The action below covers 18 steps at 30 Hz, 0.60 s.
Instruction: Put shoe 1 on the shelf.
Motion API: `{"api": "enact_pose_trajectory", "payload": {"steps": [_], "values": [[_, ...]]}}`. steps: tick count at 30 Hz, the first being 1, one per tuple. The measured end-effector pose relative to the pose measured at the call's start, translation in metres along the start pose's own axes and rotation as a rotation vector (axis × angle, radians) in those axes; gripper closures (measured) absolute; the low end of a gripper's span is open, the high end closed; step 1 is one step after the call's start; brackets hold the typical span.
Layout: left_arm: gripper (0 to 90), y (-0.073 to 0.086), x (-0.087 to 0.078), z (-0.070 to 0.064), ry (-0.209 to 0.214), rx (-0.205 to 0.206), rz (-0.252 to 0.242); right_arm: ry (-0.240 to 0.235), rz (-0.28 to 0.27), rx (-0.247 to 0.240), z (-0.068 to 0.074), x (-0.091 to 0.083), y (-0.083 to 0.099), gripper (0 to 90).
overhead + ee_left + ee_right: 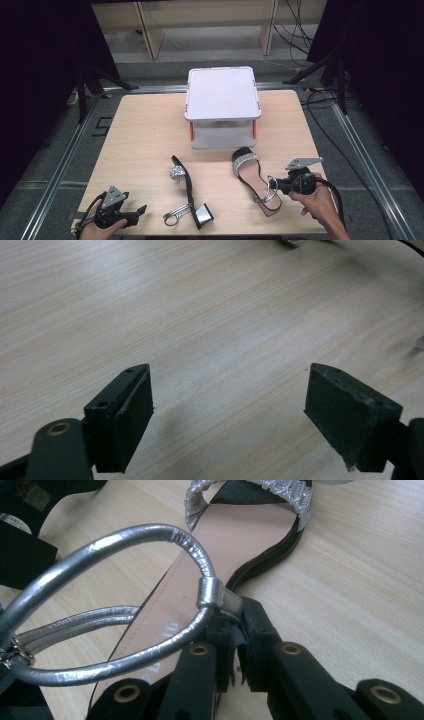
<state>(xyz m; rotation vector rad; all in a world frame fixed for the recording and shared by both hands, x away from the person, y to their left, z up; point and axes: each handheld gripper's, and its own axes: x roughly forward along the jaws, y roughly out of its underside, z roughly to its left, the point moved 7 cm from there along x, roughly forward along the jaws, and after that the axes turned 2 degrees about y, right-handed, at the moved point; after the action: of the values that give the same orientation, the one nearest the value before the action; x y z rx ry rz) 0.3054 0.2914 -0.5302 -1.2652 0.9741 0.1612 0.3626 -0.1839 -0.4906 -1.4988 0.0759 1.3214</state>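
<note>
Holding the right gripper (232, 625) closed on the silver ankle strap (150, 535) of the black-soled sandal with tan insole and glittery silver toe band (252, 179), which lies flat on the near right part of the pale wood-grain table (145, 130). In the right gripper view the jaws pinch the strap's small silver tab at the heel side of the insole; the strap loop stands up and curls leftward over the footbed.

Handling judgement: I expect the sandal to be light, with a fairly stiff sole and a soft, floppy strap. Lifted by the strap alone, it will likely swing and hang toe-down. The strap's smooth metallic skin may slip in the pads. A firmer hold would be across the sole edge at the narrow waist, where the sole looks thin enough to clamp.

Left gripper (131, 212) rests at the near left table edge, jaws wide apart, with bare wood between them in the left gripper view.

Middle distance: the matching black sandal with a silver block heel (189, 192) lies on its side, well apart from the held one, strap loop toward me.

Far: a white lidded plastic box with orange latches (222, 105) sits at the table's back centre.
</note>
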Motion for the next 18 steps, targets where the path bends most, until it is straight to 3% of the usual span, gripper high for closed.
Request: {"api": "enact_pose_trajectory", "payload": {"steps": [1, 2, 3, 7, 9, 12, 15, 16, 18], "values": [[18.8, 0.0, -0.001, 0.001, -0.001, 0.005, 0.002, 0.0, 0.0, 0.0, 0.0, 0.0, 0.0, 86.5], [18.8, 0.0, -0.001, 0.001, -0.002, 0.006, 0.002, -0.007, 0.015, 0.032, 0.003, -0.001, 0.0, 87.2], [18.8, 0.0, 0.0, 0.001, -0.002, 0.002, 0.0, -0.024, 0.021, 0.019, 0.004, -0.001, -0.001, 87.6], [18.8, -0.001, -0.001, 0.001, 0.0, -0.009, -0.009, -0.007, 0.04, -0.073, 0.009, -0.004, -0.012, 88.2], [19.0, 0.0, -0.002, 0.001, -0.002, 0.001, 0.001, 0.019, 0.022, -0.101, 0.016, -0.011, -0.027, 88.4], [19.0, 0.0, -0.001, 0.001, 0.0, -0.005, -0.004, 0.009, 0.026, -0.178, 0.024, -0.021, -0.045, 88.5], [19.0, 0.0, -0.001, 0.001, 0.001, -0.004, -0.005, -0.011, 0.044, -0.184, 0.03, -0.03, -0.059, 88.6], [19.0, 0.0, -0.001, 0.002, -0.001, 0.005, 0.003, -0.019, 0.049, -0.193, 0.036, -0.035, -0.072, 88.6], [19.0, -0.001, -0.001, 0.0, 0.002, -0.012, -0.01, -0.021, 0.057, -0.215, 0.038, -0.038, -0.079, 88.6]]}}
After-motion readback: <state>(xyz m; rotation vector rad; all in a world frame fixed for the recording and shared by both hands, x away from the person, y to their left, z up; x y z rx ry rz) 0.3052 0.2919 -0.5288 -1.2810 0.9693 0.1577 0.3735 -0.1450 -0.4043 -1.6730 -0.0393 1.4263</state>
